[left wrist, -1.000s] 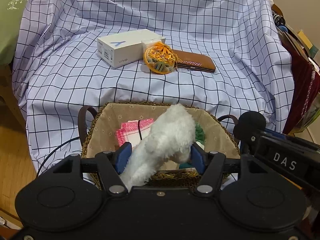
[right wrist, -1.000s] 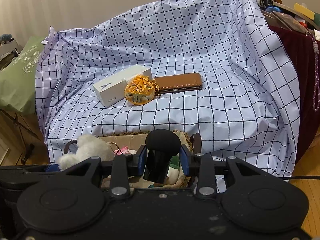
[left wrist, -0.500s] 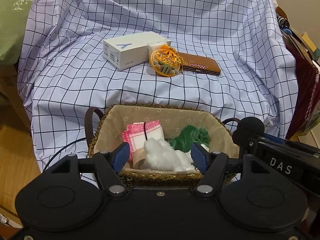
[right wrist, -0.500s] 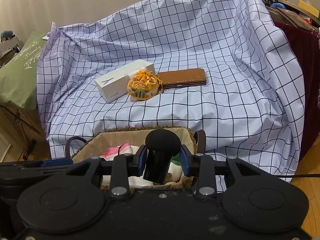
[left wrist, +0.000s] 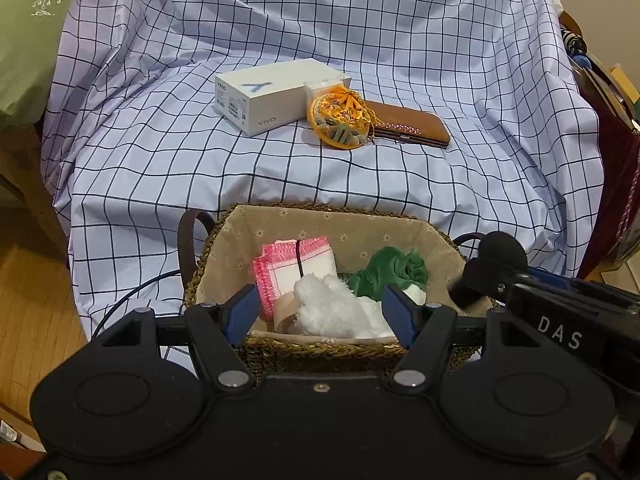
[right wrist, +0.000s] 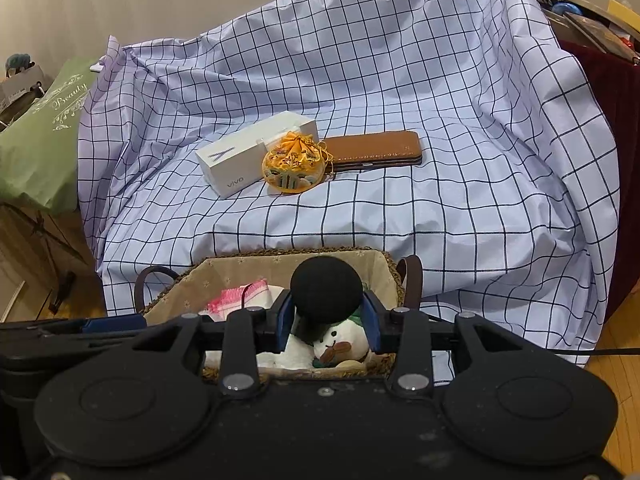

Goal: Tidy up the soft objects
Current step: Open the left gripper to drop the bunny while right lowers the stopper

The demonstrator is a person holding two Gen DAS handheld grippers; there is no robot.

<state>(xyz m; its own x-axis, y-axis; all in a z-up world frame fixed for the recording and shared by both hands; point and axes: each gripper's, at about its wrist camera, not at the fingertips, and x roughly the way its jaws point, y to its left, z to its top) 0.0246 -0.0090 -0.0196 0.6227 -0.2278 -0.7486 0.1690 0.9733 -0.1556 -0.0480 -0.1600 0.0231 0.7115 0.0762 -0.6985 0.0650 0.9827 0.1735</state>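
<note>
A woven basket (left wrist: 320, 210) with a beige lining stands in front of the checked sheet. In it lie a white plush toy (left wrist: 332, 312), a pink-edged cloth (left wrist: 296, 268) and a green cloth (left wrist: 392, 268). My left gripper (left wrist: 320, 300) hovers open over the basket's near rim, the plush below and clear of its blue pads. My right gripper (right wrist: 326, 312) is over the basket's right side, holding a black foam-topped piece (right wrist: 326, 290); its jaws are opening slightly. Under it the plush's face (right wrist: 348, 340) shows. The left wrist view shows that black piece (left wrist: 500, 252) at right.
On the checked sheet (left wrist: 160, 160) behind the basket lie a white phone box (left wrist: 280, 96), an orange embroidered pouch (left wrist: 340, 122) and a brown wallet (left wrist: 408, 124). A green bag (left wrist: 24, 40) sits at left, dark red fabric (left wrist: 616, 184) at right. Wood floor and a black cable (left wrist: 132, 292) lie below.
The white plush left my left gripper and dropped into the basket as its jaws widened. The right gripper kept the black piece between its pads.
</note>
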